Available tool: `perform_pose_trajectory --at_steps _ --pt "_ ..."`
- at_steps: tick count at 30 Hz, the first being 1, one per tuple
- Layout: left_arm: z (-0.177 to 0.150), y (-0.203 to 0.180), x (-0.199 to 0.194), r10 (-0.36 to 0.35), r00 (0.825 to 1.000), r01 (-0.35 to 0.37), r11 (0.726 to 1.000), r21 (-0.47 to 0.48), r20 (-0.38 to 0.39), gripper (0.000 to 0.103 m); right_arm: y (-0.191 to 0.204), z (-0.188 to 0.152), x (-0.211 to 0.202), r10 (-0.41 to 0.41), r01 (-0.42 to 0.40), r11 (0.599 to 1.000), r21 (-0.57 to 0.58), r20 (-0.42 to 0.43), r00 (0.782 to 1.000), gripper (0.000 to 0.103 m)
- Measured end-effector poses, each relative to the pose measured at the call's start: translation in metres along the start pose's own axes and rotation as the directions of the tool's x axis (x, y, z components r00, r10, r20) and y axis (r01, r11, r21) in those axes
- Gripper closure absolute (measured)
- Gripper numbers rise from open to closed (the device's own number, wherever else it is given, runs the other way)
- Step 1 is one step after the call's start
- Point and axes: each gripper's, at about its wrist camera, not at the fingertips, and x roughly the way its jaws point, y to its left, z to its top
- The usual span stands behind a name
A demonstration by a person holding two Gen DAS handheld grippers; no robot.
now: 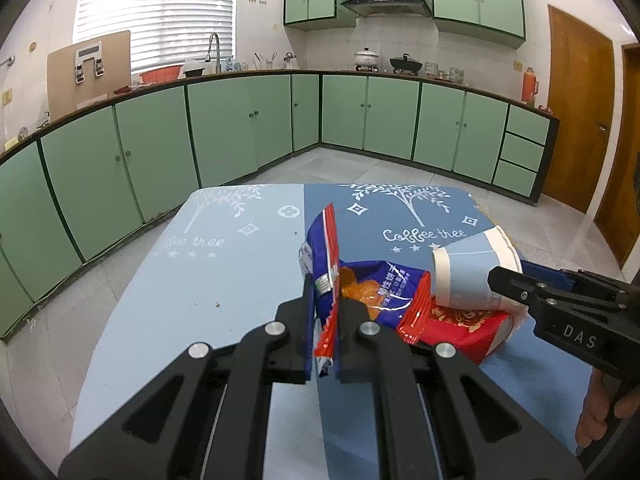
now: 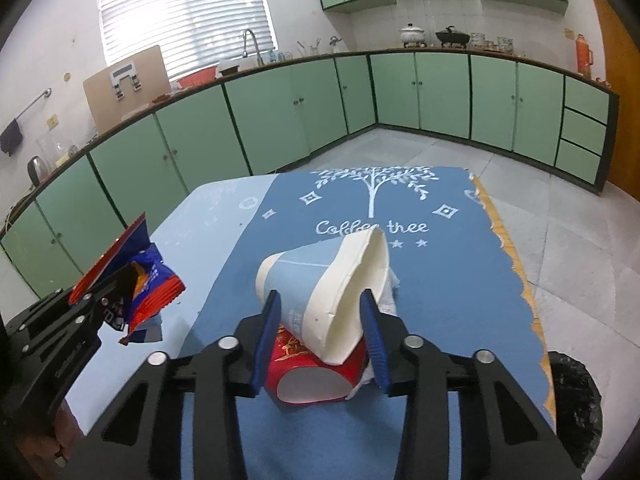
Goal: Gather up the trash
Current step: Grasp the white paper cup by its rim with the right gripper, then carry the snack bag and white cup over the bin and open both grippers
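My left gripper is shut on a crumpled blue and red snack wrapper, held just above the table; the same wrapper shows at the left of the right wrist view, in that left gripper. My right gripper has both blue pads pressed on a squashed pale blue paper cup, which lies on its side on top of a red paper cup. In the left wrist view the pale blue cup and red cup lie right of the wrapper, with the right gripper reaching in from the right.
The low table wears a blue cloth printed with white trees. A bit of white tissue pokes out beside the cups. A black-lined bin stands on the floor off the table's right edge. Green kitchen cabinets run along the far walls.
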Motion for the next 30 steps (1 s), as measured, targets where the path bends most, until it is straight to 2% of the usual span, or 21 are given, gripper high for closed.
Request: perform_pose_trajectory --at_steps 2,6,8,10,19,30 --pt "-0.001 0.0 0.001 -0.001 1.0 0.001 1.0 -0.003 -0.002 0.097 0.003 -0.001 0.003 0.013 -0.013 1.0 -0.01 -0.011 1.0 0.077" --pt "-0.002 0.002 0.001 -0.003 1.0 0.003 1.0 -0.006 -0.005 0.097 0.008 -0.002 0.004 0.034 -0.035 0.999 -0.017 -0.021 0.999 0.087" --pt "-0.002 0.001 0.0 -0.005 1.0 0.005 1.0 -0.008 -0.007 0.097 0.012 -0.002 0.003 0.044 -0.045 0.999 -0.028 -0.023 0.999 0.097" --pt "-0.001 0.001 -0.001 -0.007 1.0 0.007 1.0 -0.007 -0.005 0.097 0.015 -0.002 0.001 0.047 -0.048 0.998 -0.042 -0.023 0.999 0.1" --pt "0.005 -0.003 -0.013 -0.039 0.999 0.039 0.999 0.004 0.027 0.097 0.023 0.004 -0.027 0.064 -0.061 0.996 -0.069 0.03 0.998 0.1" --pt "0.015 -0.044 -0.031 -0.136 0.988 0.133 0.99 0.054 0.072 0.097 -0.007 0.004 -0.083 0.006 -0.004 1.0 -0.024 0.113 0.994 0.1"
